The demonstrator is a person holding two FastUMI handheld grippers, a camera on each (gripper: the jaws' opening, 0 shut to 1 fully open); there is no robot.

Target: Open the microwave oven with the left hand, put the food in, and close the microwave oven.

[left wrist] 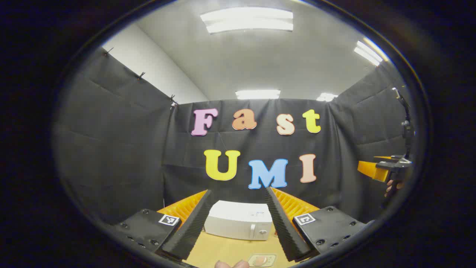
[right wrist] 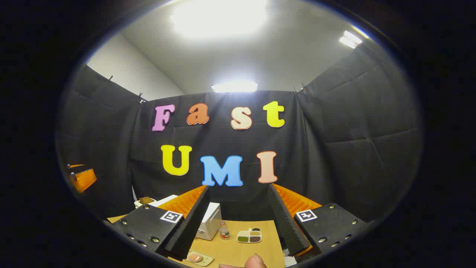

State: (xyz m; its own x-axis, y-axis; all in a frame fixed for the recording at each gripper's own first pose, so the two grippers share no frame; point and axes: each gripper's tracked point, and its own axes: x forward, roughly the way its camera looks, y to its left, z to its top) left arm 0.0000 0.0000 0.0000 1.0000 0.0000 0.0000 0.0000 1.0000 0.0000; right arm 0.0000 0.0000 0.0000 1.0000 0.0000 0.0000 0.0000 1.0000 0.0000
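Observation:
A white microwave stands on the wooden table with its door closed, seen straight ahead between the fingers of my left gripper. That gripper is open, holds nothing and hangs well short of the microwave. A small plate of food lies on the table nearer than the microwave. In the right gripper view the microwave is partly hidden behind the left finger, and the food plate lies near the bottom edge. My right gripper is open and holds nothing, high above the table.
A small bottle and a divided tray of foods stand right of the microwave. A fingertip shows at the bottom edge. The right gripper and its hand appear far right in the left gripper view. Black cloth walls surround the table.

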